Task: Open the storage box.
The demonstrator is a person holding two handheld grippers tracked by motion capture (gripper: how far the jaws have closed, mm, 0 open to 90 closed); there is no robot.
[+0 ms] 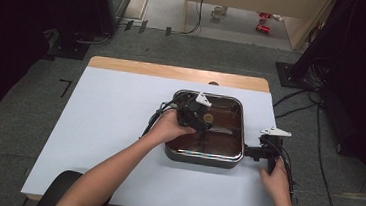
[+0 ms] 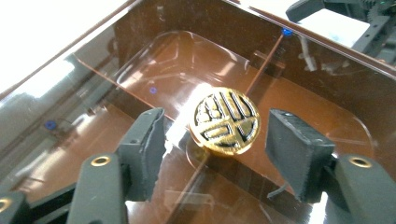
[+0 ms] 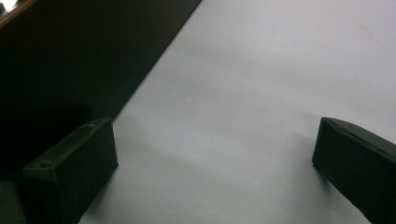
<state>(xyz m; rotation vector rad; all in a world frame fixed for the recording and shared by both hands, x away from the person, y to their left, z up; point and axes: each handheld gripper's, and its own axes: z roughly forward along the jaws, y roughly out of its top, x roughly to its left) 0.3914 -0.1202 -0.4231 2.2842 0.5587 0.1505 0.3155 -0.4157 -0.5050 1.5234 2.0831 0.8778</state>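
Square dark pan with a tinted brown transparent lid (image 1: 205, 155), standing toward the right half of the pale blue surface (image 1: 103, 126); all places below are given relative to this pan. At the centre of the lid sat a round gold knob with a black raised pattern (image 2: 225, 120), also visible from above (image 1: 208, 118).

The left claw (image 2: 219, 144) hung over the middle of the pan, its two black pads (image 2: 148, 135) set one to each side of the knob, with a gap on either side. The jaws stood partly open and pressed on nothing. The knob lay directly ahead of and between the pads, so the coming move appeared to turn on closing squarely across its round rim; being circular, it offered no long axis to align with. The left hand (image 1: 169, 127) was plainly the nearer one.

The right claw (image 1: 262, 151) lay just off the pan's right edge, by a short dark stub that may be a handle. In the right gripper view its jaws stood wide apart over the bare surface (image 3: 243, 93) with nothing between them, the pan's dark side (image 3: 84, 60) to their left.

Glare and reflections on the lid obscured the pan's contents, and the knob's height and its attachment could not be made out.
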